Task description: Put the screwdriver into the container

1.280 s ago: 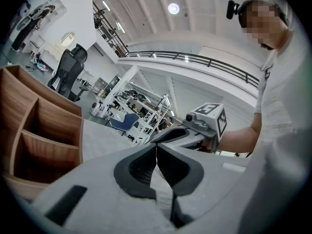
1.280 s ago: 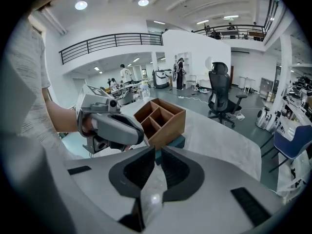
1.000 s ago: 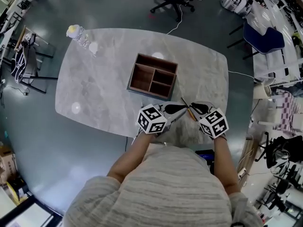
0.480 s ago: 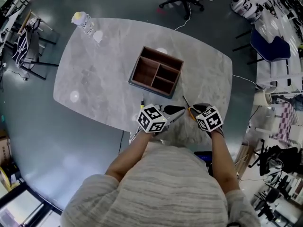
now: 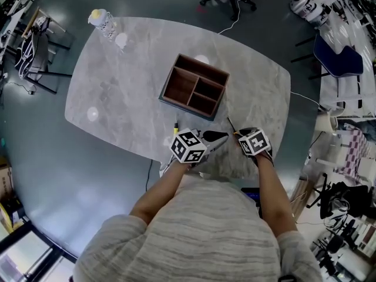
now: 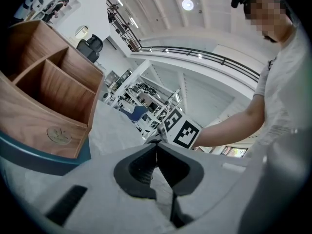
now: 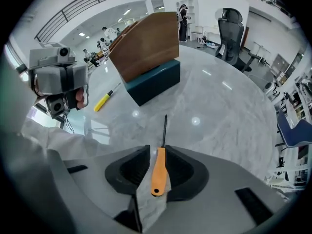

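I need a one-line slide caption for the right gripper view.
Right tongs grip an orange-handled screwdriver on the marble table, facing the wooden container.

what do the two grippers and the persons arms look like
The left gripper and right gripper have light grey bodies with black ridged pads forming a V. Each carries a white cube with black square markers. The person wears a grey-and-white streaked top whose sleeves leave the forearms bare.
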The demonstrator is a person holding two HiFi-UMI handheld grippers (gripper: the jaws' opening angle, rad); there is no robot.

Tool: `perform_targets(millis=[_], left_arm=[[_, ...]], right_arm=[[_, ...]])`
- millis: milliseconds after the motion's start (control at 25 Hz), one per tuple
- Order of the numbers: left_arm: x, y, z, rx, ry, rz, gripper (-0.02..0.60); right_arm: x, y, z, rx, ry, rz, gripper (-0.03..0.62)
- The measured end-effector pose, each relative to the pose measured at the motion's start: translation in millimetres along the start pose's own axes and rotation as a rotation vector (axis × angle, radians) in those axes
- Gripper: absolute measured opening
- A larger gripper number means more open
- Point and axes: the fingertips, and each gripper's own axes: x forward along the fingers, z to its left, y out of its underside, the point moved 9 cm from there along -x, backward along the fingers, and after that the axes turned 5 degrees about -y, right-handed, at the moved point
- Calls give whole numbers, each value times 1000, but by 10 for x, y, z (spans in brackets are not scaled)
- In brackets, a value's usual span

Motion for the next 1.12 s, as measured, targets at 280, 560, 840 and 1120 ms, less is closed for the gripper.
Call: perform_targets(millis=[280,560,840,1120], left_arm=[[-9,6,62,-3,-3,9,14],[9,-7,79,-1,0,21,14],[-30,-30,106,10,4,30,14],[-120,-65,121,20,1,38,14]], right_arm=[[195,37,-47,-12,1,97,77],[347,5,-97,-36,4,187,77],[444,-38,-95,-14,13,245,77],[484,-37,-75,33,45,249,75]])
